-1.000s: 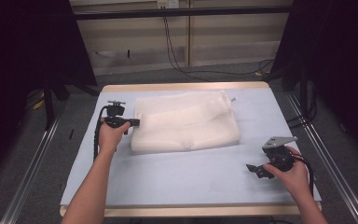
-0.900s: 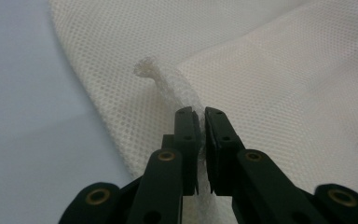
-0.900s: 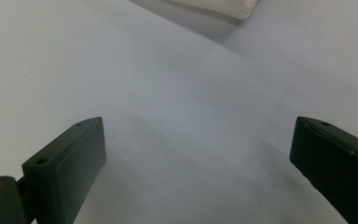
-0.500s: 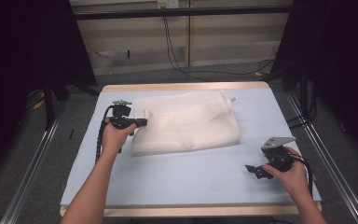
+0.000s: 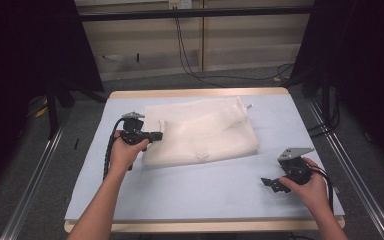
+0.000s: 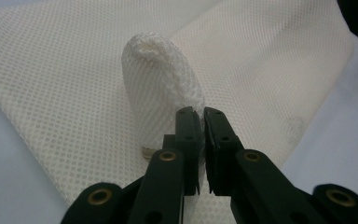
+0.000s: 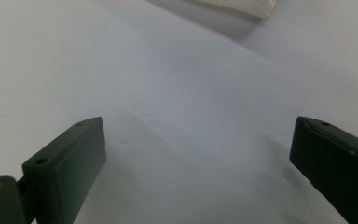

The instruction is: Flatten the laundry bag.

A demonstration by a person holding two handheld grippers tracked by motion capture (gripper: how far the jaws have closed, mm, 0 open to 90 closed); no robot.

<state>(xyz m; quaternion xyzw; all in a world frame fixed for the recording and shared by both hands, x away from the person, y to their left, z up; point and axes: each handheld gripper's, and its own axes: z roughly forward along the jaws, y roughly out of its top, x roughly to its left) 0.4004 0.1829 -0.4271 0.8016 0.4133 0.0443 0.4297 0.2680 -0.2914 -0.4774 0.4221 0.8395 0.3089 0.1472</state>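
**Left Gripper Pinched the Edge of the Mesh Bag**

A cream mesh bag (image 5: 205, 131) lay flat on the far half of the table (image 5: 190, 190), its light blue top otherwise bare around it. The bag sat nearer the left side than the right, with its long edges running slightly askew to the table's edges.

The left gripper (image 5: 156, 135) reached in from the bag's left edge. Its jaws were closed on a fold of the mesh, and in the left gripper view that fold (image 6: 161, 88) stood up from the flat cloth as a rounded hump, pinched between the two black jaws just below it. The rest of the bag spread out flat beyond the hump and to both sides of it. The person's left hand (image 5: 126, 152) held the gripper's body just off the bag's left edge.

The right gripper (image 5: 269, 183) rested near the table's right front corner, well apart from the bag. Its jaws stood wide open with nothing between them, and the right gripper view showed bare table top between them, with a corner of the bag far off at the top.
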